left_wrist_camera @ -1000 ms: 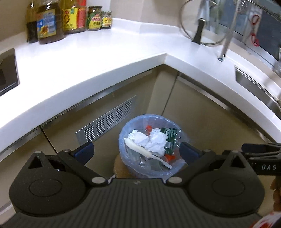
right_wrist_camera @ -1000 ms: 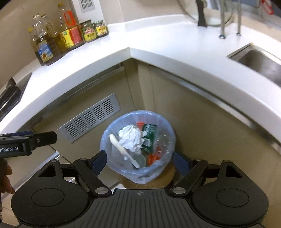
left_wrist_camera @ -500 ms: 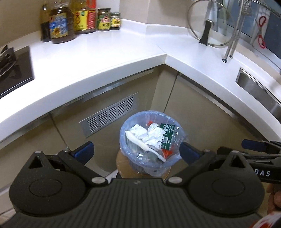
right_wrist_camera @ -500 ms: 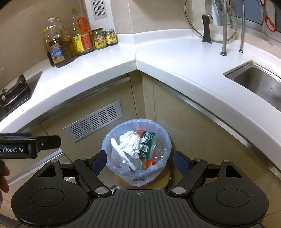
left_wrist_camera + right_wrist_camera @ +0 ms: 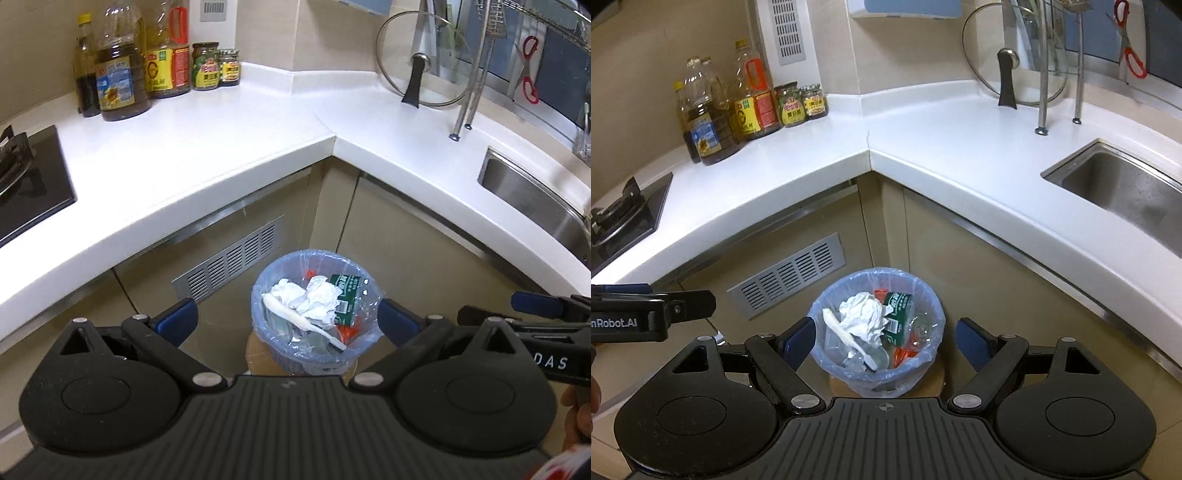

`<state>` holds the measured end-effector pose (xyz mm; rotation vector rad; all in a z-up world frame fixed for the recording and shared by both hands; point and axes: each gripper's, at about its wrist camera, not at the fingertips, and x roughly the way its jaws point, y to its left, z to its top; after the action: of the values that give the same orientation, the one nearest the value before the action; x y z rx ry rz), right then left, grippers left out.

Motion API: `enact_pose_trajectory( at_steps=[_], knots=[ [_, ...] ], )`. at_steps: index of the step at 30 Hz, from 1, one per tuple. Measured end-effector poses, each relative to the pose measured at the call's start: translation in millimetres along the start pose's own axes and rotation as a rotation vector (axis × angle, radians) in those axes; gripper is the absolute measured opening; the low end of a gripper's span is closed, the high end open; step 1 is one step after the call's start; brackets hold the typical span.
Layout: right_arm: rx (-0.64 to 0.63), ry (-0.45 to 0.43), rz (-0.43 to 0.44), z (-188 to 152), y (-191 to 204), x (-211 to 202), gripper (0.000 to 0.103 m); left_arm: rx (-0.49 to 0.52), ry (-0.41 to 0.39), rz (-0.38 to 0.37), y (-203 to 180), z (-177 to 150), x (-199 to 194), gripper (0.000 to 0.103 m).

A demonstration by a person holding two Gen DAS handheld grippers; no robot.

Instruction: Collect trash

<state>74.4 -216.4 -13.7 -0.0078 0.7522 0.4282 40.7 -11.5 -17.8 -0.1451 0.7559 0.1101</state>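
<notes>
On the white counter (image 5: 798, 177), left to right: three oil bottles (image 5: 713, 122), two jars (image 5: 801, 103), one glass lid (image 5: 1012, 74), one sink (image 5: 1123, 184). One trash bin (image 5: 877, 332) lined with a blue bag sits on the floor in the corner, stuffed with crumpled paper. Left tongs (image 5: 286, 323) and right tongs (image 5: 886, 341) are both spread wide and empty, and compared to a second ago they've pulled up and back, so the bin looks smaller.

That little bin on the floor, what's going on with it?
A person holds a gripper in each hand above the trash bin, which stands on the floor in the corner of the kitchen counter. The left gripper and right gripper are both open and empty. The bin, lined with a bluish bag, already holds crumpled paper, a green wrapper and other scraps.
</notes>
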Motion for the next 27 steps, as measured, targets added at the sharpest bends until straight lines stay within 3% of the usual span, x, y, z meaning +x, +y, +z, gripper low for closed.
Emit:
enact_pose_trajectory(
  at_steps=[27],
  knots=[
    [-0.004, -0.048, -0.029, 12, -6, -12, 0.083, 0.046, -0.05, -0.004, -9, 7, -7, 0.103]
  ],
)
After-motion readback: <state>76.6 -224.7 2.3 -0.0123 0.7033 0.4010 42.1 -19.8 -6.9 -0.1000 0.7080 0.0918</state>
